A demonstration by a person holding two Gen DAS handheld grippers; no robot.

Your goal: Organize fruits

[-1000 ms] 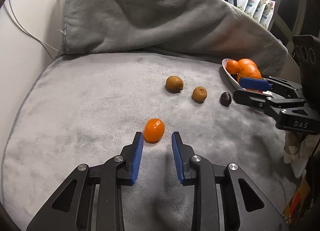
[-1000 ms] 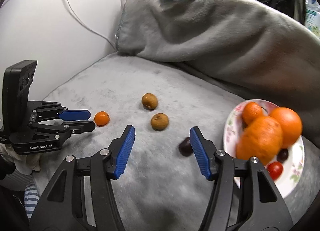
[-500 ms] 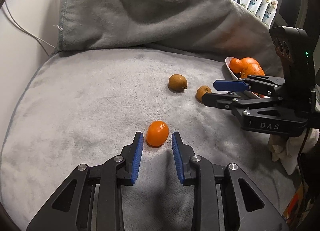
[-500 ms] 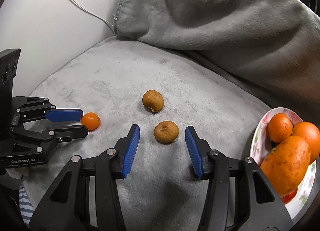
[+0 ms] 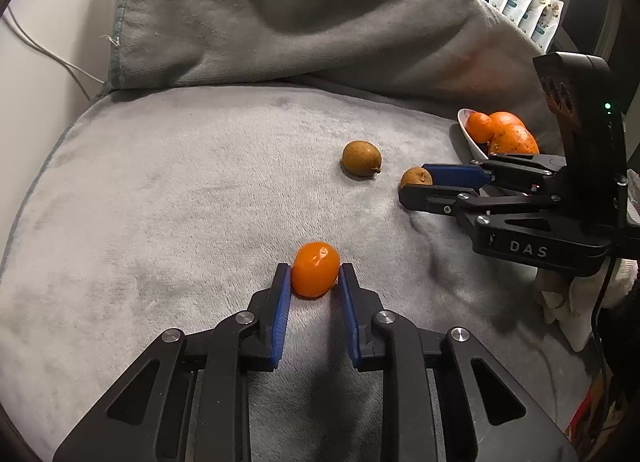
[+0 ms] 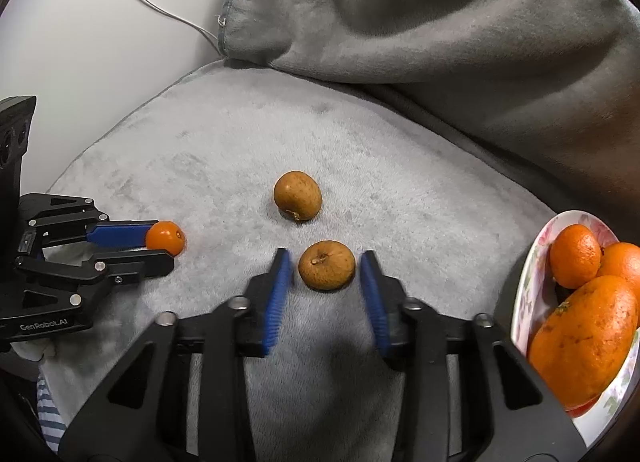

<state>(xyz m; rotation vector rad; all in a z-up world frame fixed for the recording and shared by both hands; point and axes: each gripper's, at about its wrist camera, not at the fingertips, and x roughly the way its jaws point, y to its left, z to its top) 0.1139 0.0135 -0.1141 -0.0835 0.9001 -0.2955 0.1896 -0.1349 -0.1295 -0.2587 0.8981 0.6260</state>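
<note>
1. Left wrist view: your left gripper (image 5: 311, 276) has its two blue pads on either side of a small orange fruit (image 5: 315, 270) lying on the grey blanket (image 5: 180, 181). Both pads look to be touching the skin, so the tool reads as closed on the fruit, though it has not left the blanket.
2. Right wrist view: your right gripper (image 6: 325, 270) is spread wide around a brown fruit (image 6: 327, 265), with a clear gap on each side. It grips nothing yet.
3. Step in hand, as I judge it: both tools are picking up loose fruit to carry to the plate (image 6: 532, 262) at the right edge.
4. Next move: squeeze the right tool until both pads meet the brown fruit, then lift each fruit straight up. The round skins may slip, so keep the grip centred.
5. Count on the blanket: one small orange fruit, and two brown fruits, the second one (image 6: 297, 195) lying just beyond the first.
6. Count on the plate: three orange fruits (image 6: 575, 256) show plainly, with a hint of red beneath them. Anything else there is hidden.
</note>
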